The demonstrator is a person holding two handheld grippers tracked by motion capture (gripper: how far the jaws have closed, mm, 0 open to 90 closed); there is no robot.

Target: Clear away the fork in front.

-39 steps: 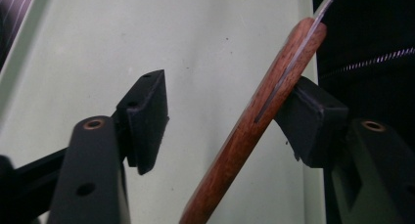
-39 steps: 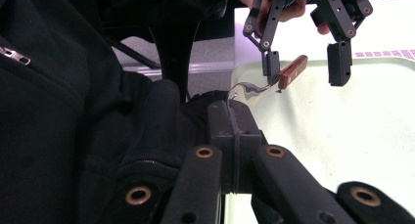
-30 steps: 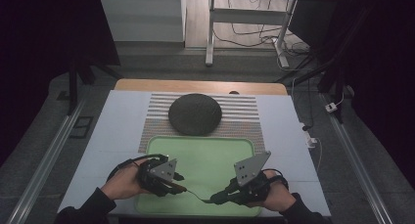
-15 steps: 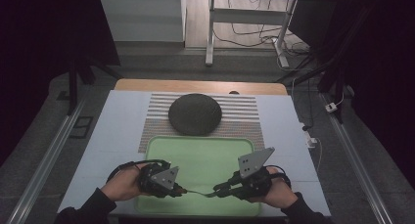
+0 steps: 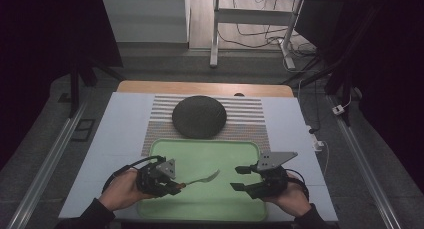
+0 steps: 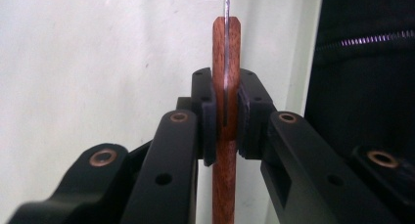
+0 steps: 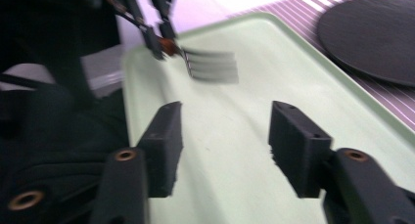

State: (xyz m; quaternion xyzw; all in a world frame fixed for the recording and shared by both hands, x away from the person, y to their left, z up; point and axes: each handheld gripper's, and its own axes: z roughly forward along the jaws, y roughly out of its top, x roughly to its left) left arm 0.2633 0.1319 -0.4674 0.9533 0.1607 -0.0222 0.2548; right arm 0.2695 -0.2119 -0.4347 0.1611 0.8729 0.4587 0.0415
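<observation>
A fork (image 5: 204, 178) with a reddish wooden handle (image 6: 225, 111) and steel tines (image 7: 213, 66) hangs just over the pale green tray (image 5: 210, 209). My left gripper (image 5: 176, 184) is shut on the handle, its pads (image 6: 208, 121) pressing both sides, and the tines point right. My right gripper (image 5: 239, 178) stands to the right of the fork, a short gap from the tines. Its jaws have just been opening and nothing is between them (image 7: 225, 136).
A dark round plate (image 5: 199, 116) lies on a striped mat (image 5: 250, 114) behind the tray. The grey table top (image 5: 120, 129) spreads to either side, with a wooden edge (image 5: 200, 88) at the back. Cables and table legs stand on the floor beyond.
My right gripper has let go of the fork's tine end, opened its jaws and drawn back to the right. My left gripper has closed onto the handle and now holds the fork alone.
</observation>
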